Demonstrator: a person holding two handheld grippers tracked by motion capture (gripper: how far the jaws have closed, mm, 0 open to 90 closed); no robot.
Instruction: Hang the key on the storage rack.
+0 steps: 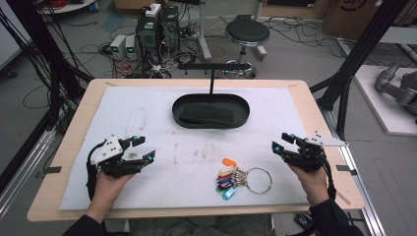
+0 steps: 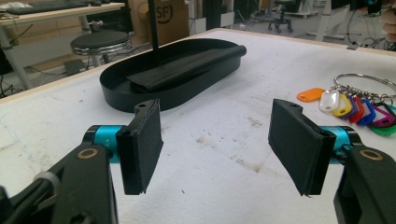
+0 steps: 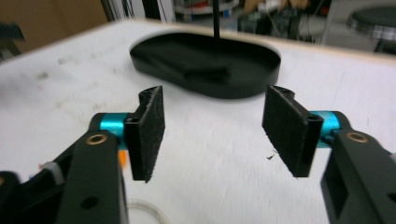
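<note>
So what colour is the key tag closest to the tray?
Orange, clearest in the left gripper view.

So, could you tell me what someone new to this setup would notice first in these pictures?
Probably the bunch of coloured key tags on a metal ring, lying on the white mat near its front edge, between the two hands and nearer the right gripper. Next, the black oval tray with its upright T-shaped stand at the far middle of the mat. The left gripper and the right one hover open and empty.
</note>
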